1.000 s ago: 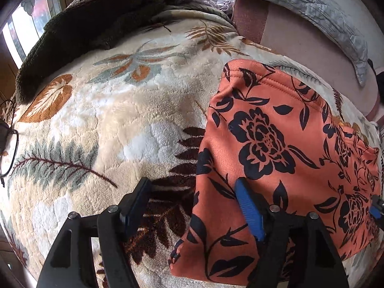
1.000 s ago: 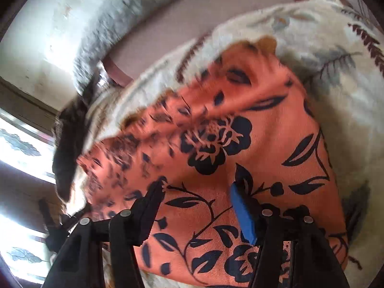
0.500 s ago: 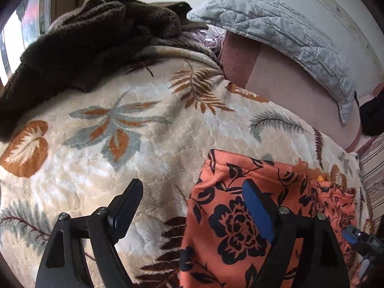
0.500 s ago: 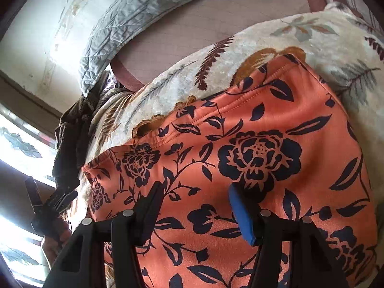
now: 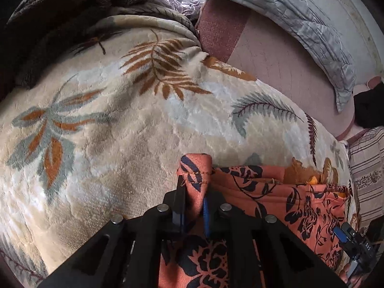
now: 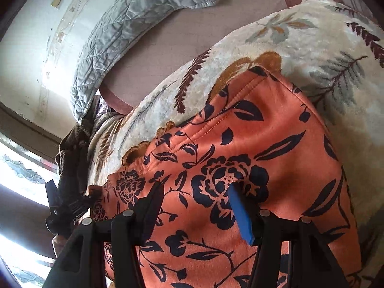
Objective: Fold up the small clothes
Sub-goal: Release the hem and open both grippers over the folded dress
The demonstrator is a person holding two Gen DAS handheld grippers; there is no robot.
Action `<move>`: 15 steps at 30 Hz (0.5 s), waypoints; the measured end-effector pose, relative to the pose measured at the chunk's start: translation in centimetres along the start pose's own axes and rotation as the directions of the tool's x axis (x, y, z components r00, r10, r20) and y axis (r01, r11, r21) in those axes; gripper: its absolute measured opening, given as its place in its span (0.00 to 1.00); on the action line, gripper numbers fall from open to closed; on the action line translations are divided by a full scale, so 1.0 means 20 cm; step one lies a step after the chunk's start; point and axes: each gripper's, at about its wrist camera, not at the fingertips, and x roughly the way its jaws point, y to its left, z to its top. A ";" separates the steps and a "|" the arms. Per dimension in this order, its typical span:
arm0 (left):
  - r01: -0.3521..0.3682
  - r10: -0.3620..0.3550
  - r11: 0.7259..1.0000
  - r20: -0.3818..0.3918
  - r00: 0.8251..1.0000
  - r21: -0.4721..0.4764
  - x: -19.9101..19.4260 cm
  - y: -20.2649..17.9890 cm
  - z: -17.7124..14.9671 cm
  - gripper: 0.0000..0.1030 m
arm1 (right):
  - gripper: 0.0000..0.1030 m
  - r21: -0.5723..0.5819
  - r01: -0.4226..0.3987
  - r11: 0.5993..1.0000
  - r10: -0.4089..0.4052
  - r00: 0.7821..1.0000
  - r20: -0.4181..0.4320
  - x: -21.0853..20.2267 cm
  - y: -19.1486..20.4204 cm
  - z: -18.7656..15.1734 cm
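An orange garment with a dark floral print (image 6: pixel 264 158) lies on the leaf-patterned blanket (image 5: pixel 115 110). In the left wrist view my left gripper (image 5: pixel 194 201) is shut on the garment's hemmed corner (image 5: pixel 195 168), which sticks up between the fingers. The rest of the garment (image 5: pixel 300 204) spreads to the right. In the right wrist view my right gripper (image 6: pixel 195 199) is open, its fingers hovering just over the garment's middle. The left gripper also shows in the right wrist view (image 6: pixel 64 208) at the garment's far left edge, and the right gripper shows in the left wrist view (image 5: pixel 352 240).
A grey quilted pillow (image 5: pixel 300 16) lies on a pink sheet (image 5: pixel 276 60) behind the blanket. A dark brown fleece (image 5: pixel 60 7) is piled at the back left. A striped cushion (image 5: pixel 367 172) sits at the right. A window (image 6: pixel 19 168) is at the left.
My left gripper has closed on the garment's hemmed corner. The right gripper stayed open and shifted slightly over the garment.
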 end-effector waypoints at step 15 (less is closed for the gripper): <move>-0.253 0.247 0.964 0.088 0.965 0.079 -0.19 -0.03 -0.11 0.55 | 0.57 -0.033 0.102 0.994 -0.098 0.989 0.109 -0.08 -0.04 0.02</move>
